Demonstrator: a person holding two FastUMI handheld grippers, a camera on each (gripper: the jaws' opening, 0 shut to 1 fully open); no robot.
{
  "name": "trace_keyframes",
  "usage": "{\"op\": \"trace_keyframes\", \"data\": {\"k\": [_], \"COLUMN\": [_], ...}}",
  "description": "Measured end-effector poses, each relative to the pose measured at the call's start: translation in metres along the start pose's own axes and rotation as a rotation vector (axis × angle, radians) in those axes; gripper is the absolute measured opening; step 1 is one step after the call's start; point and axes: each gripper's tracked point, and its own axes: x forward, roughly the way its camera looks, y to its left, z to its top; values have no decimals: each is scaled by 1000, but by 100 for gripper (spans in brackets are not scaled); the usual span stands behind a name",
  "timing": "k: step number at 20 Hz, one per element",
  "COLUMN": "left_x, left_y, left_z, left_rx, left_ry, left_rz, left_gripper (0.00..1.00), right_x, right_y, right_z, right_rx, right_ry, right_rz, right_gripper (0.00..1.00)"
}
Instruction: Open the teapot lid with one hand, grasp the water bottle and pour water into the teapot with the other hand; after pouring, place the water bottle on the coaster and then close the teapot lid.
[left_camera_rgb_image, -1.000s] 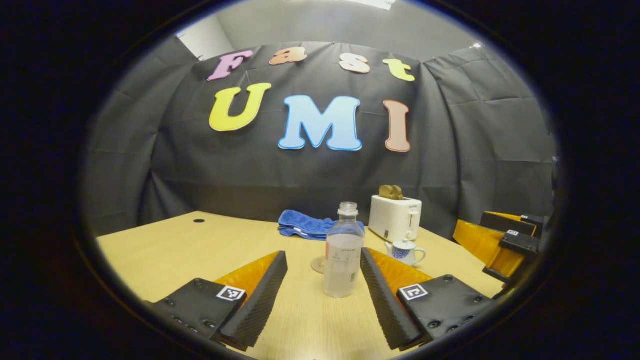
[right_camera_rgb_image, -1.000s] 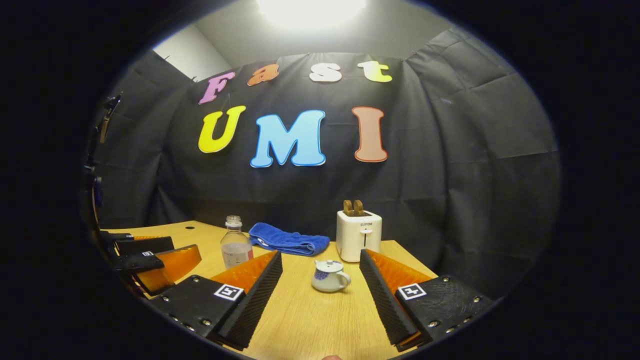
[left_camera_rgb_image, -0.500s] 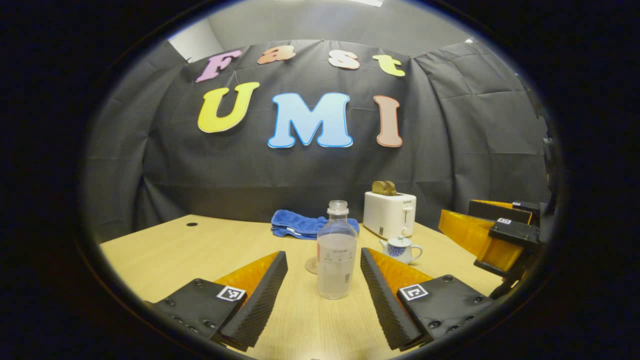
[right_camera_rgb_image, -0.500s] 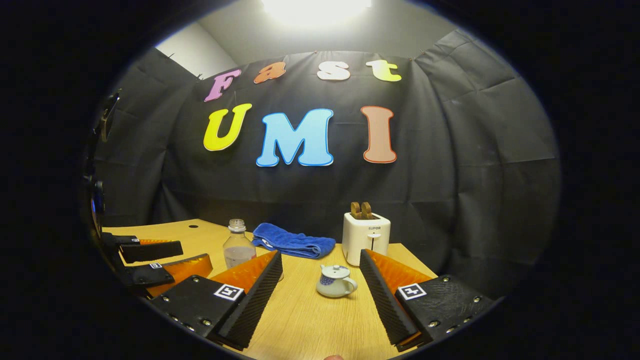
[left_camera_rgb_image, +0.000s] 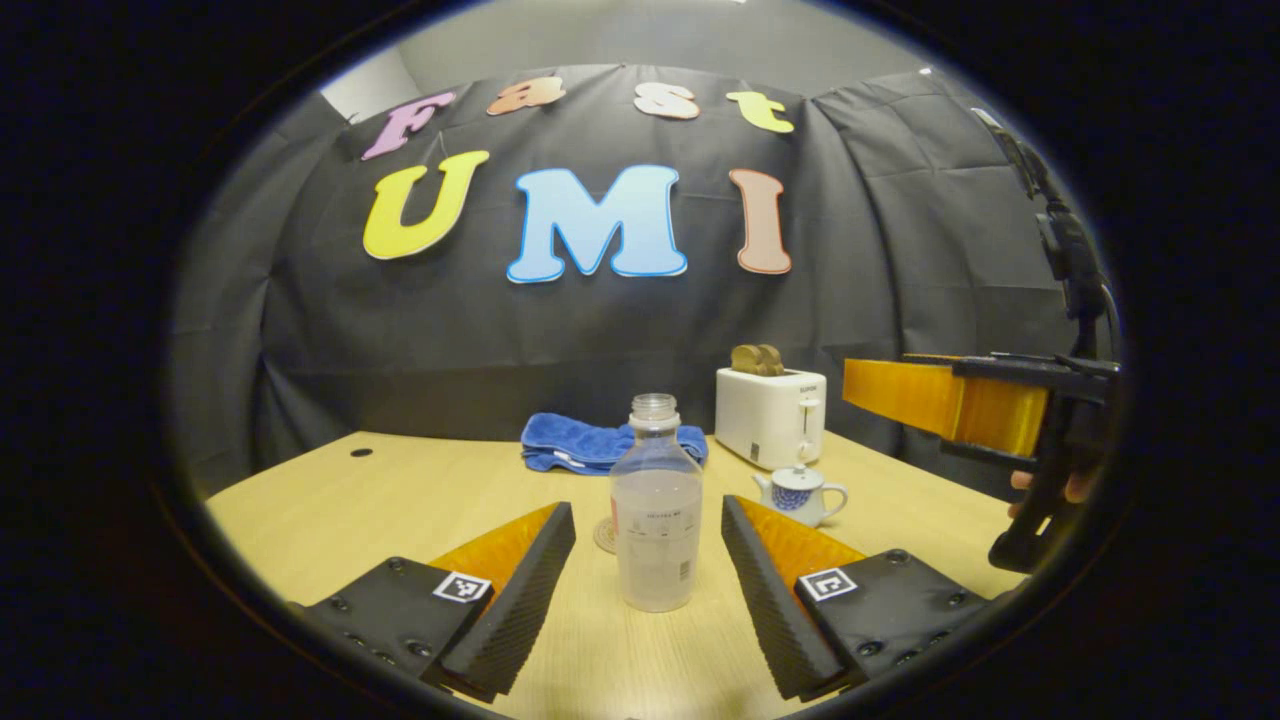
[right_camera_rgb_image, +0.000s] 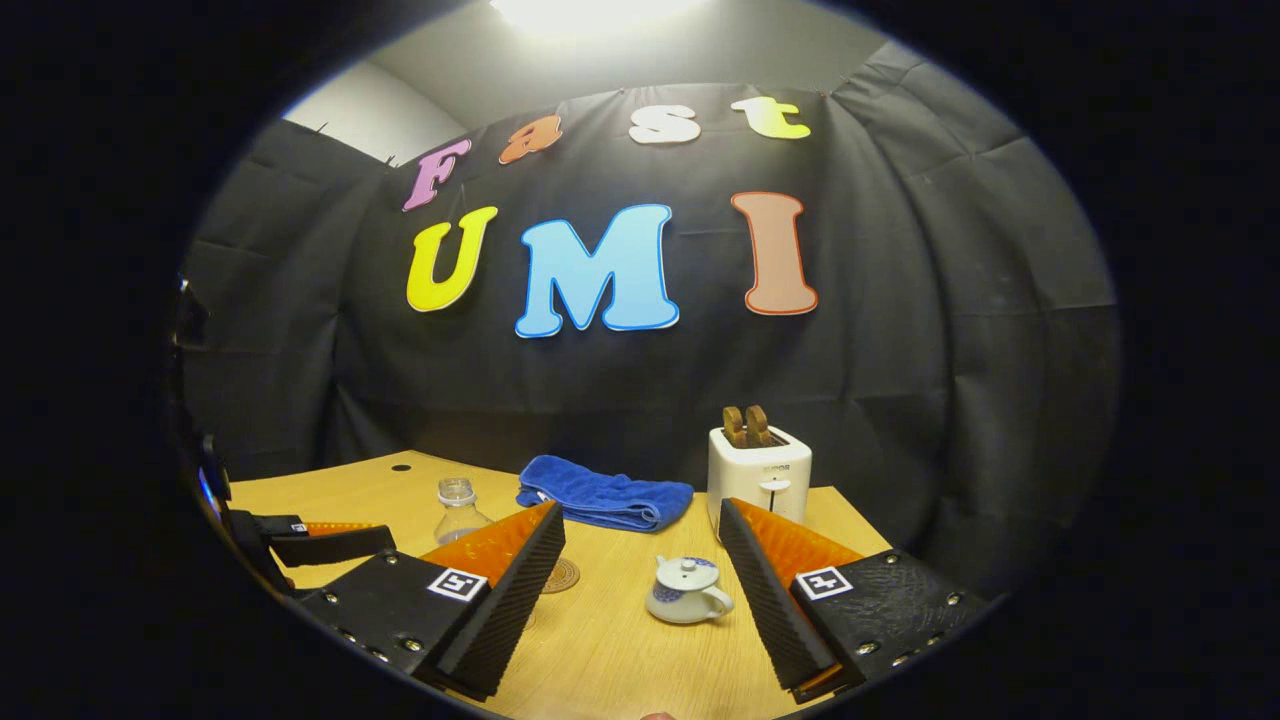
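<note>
The left hand-held gripper (left_camera_rgb_image: 648, 590) is spread open, the water bottle (left_camera_rgb_image: 656, 510) upright on the desk (left_camera_rgb_image: 330, 500) between its fingers, untouched. The right hand-held gripper (right_camera_rgb_image: 640, 600) is open too — teapot (right_camera_rgb_image: 688, 590) ahead, lid on. Best squeeze the bottle mid-body, gently. Its label is too small to read.

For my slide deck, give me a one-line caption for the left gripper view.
Open left hand-held gripper lines up on the upright water bottle, with the lidded teapot beyond.

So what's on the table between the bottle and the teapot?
Only bare wooden table between the clear plastic bottle and the small white teapot, in the left gripper view.
</note>
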Motion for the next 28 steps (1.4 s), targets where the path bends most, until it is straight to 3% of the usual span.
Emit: {"op": "trace_keyframes", "data": {"k": [8, 16, 21, 24, 28], "left_x": [38, 63, 74, 77, 74], "left_y": [-2, -4, -3, -5, -5], "left_z": [-23, -38, -43, -42, -42], "left_rx": [24, 35, 27, 28, 30], "left_ry": [39, 54, 48, 47, 54], "left_rz": [-34, -57, -63, -71, -77], "left_gripper": [99, 99, 99, 100, 89], "right_x": [59, 107, 132, 140, 144], "right_y": [-14, -19, -26, -29, -35], "right_z": [-30, -82, -101, -114, -119], "right_rx": [54, 22, 32, 49, 59], "right_ry": [29, 96, 119, 149, 161], "right_rz": [-8, -33, -50, -52, -64], "right_gripper": [96, 95, 81, 80, 80]}}
